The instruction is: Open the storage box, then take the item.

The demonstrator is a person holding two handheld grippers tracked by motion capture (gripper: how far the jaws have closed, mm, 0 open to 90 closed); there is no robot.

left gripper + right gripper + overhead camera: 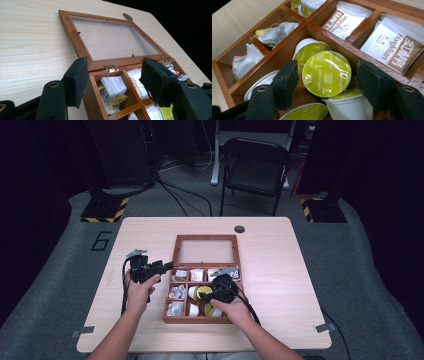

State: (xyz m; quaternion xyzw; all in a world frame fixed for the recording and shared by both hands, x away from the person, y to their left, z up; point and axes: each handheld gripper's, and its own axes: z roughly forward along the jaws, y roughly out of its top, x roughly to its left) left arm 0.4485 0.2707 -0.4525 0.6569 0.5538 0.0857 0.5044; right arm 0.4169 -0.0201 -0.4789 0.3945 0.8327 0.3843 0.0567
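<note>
Box (pixel 172 305) is sitting mid-table (pixel 280 270), lid (pixel 205 250) lying flat behind it. We are holding the left gripper (pixel 167 266) spread at its left rear corner, the right gripper (pixel 206 296) spread over the middle cells. Its own view is showing us a green capsule (pixel 326 73) between the jaws, untouched; the left gripper view is showing tea bags (pixel 113 88).

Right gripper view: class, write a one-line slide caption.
Open hand-held gripper poised around a green-lidded cappuccino capsule in a wooden box.
</note>
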